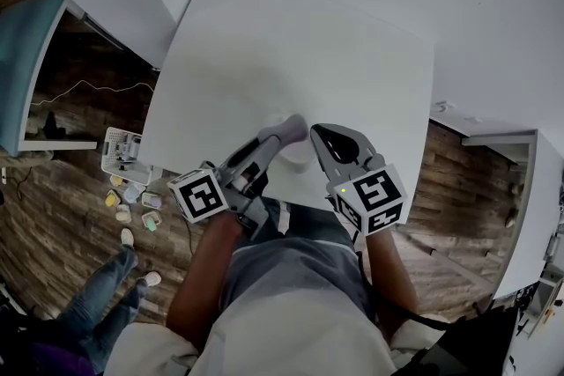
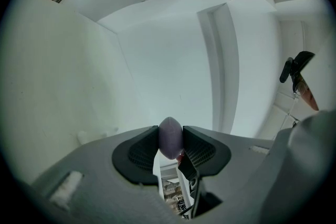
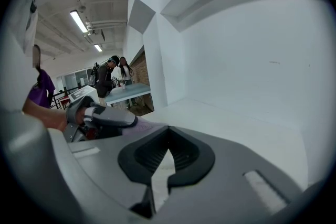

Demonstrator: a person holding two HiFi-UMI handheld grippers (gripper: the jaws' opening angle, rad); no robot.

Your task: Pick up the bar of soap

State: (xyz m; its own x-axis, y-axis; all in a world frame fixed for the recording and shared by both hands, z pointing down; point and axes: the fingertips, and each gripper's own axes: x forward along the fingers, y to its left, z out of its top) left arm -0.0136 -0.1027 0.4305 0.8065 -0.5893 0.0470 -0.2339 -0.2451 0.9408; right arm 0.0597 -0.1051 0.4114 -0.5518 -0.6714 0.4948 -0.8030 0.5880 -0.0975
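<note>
Clearly the pick-up itself is done: the left tool (image 2: 170, 139) pinches the pale purple bar of soap (image 2: 170, 132) on its two broad faces, about half of it standing clear above the ribbed pads. In the head view it sits over the near part of the white desk (image 1: 291, 40), seemingly lifted off the top. The right tool (image 3: 168, 150) hangs just beside it, jaws pressed together on nothing. What is left, I judge, is to carry the bar clear. That calls for steady pressure and a level tool, since a smooth, rounded bar could squirt out of the pads.
</note>
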